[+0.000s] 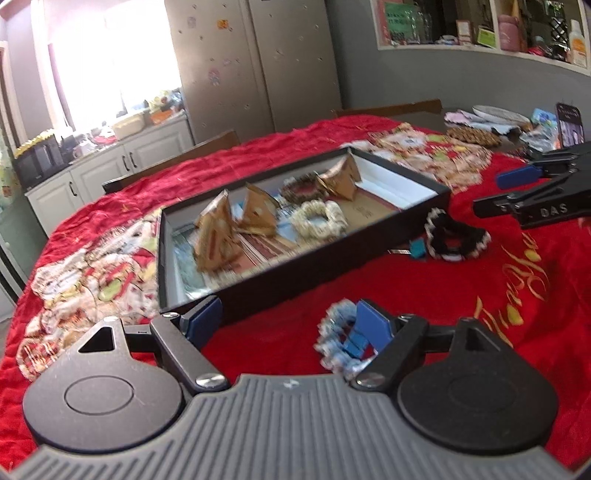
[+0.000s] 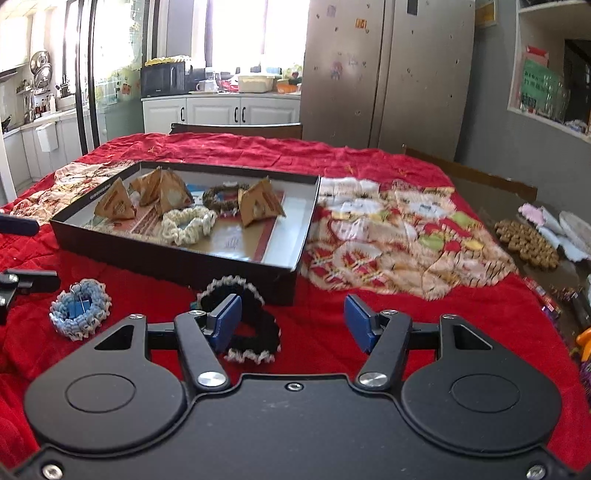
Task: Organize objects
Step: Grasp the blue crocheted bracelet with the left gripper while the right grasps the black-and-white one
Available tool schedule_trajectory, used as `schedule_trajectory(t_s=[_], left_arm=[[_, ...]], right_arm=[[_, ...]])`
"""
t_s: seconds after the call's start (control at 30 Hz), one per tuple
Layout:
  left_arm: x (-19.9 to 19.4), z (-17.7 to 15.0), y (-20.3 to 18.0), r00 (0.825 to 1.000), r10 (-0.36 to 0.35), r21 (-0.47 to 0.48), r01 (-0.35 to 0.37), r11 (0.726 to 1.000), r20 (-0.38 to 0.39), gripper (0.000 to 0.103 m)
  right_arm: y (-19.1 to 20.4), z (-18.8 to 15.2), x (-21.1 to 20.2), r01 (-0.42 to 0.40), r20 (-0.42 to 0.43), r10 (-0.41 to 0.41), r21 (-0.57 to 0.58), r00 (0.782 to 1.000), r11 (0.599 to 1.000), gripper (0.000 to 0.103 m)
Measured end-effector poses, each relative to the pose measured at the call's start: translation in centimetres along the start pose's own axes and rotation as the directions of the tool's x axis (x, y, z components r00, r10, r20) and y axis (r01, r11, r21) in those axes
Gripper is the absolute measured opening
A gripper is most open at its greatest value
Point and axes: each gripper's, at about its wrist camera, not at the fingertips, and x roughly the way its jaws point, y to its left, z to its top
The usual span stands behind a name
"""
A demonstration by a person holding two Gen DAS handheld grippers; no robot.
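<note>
Scrunchies — blue one (image 2: 80, 311) and black one (image 2: 240, 325) — lie on the desk beside the box (image 2: 177, 258): soft, light; pinch the band. Left tongs (image 1: 291, 325) wide, right tongs (image 2: 293, 323) half-open, both empty.

Behind the table: steel fridge (image 2: 388, 74) dotted with magnets, black microwave (image 2: 164, 78) on white cabinets (image 2: 221, 110), bright window (image 2: 240, 33). Wall shelf (image 1: 480, 48) crowded with jars and bottles. Brown beaded mat (image 2: 526, 243) at the table's far right edge.
</note>
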Motion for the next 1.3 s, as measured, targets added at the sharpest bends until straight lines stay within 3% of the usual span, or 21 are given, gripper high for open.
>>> schedule_trajectory(t_s=[0.23,0.73,0.87,1.0,1.07,1.3], left_arm=[[1.0,-1.1,-0.8,0.998,-0.033,0.013,0.034,0.999,-0.044,0.085],[1.5,-2.2,-1.0,0.993,-0.081,-0.006,0.081,0.997,-0.084,0.069],[1.4,-2.5,-1.0,0.989,-0.100,-0.012,0.099,0.995,-0.106,0.050],[1.3,-2.7,-0.8,0.987,-0.118,-0.032,0.115,0.993,-0.112,0.038],[1.2,-2.6,-0.7,0.984,-0.130,-0.045,0.126,0.991,-0.118,0.031],[0.7,-2.5,-0.6,0.985,-0.133,-0.045,0.128,0.991,-0.110,0.026]], right_arm=[[-0.2,-0.9,1.9,-0.005,-0.032,0.006,0.029,0.999,1.000,0.053],[-0.3,-1.9,2.8,-0.045,-0.070,0.048,0.045,0.996,0.998,0.047],[-0.2,-2.2,2.8,-0.059,-0.078,0.063,0.046,0.995,0.997,0.036],[-0.1,-2.4,2.8,-0.075,-0.081,0.080,0.053,0.994,0.996,0.019],[0.0,-2.3,2.7,-0.081,-0.079,0.085,0.055,0.993,0.995,0.015],[0.1,-2.2,2.2,-0.082,-0.060,0.085,0.049,0.995,0.995,0.013]])
